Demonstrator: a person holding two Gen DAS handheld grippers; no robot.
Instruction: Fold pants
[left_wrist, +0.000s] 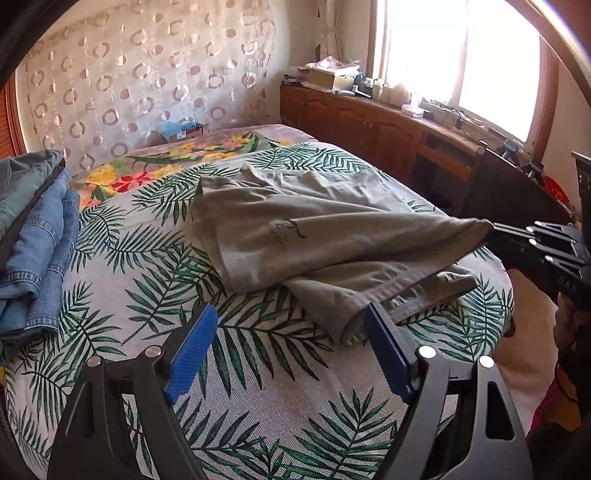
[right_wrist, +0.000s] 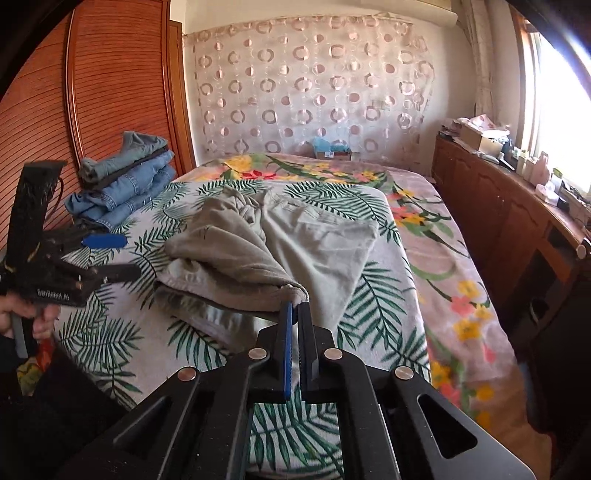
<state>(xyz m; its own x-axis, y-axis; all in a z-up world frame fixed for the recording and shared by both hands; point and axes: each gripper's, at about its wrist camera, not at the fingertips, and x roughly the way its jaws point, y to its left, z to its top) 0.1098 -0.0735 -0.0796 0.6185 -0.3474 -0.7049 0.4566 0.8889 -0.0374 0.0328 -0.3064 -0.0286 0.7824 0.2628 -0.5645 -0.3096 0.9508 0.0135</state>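
Observation:
Grey-green pants (left_wrist: 314, 229) lie crumpled on the palm-leaf bed cover (left_wrist: 155, 258); they also show in the right wrist view (right_wrist: 295, 236). My right gripper (right_wrist: 294, 308) is shut on a corner of the pants and holds it lifted off the bed; it shows at the right edge of the left wrist view (left_wrist: 495, 230). My left gripper (left_wrist: 291, 321) is open and empty, just above the cover, its right pad touching a near fold of the pants. It shows at the left of the right wrist view (right_wrist: 125, 256).
A stack of folded jeans (left_wrist: 33, 236) sits at the bed's left edge, also in the right wrist view (right_wrist: 125, 181). A wooden cabinet (left_wrist: 369, 125) with clutter runs along the window side. A floral blanket (right_wrist: 436, 236) covers the bed's far and right parts.

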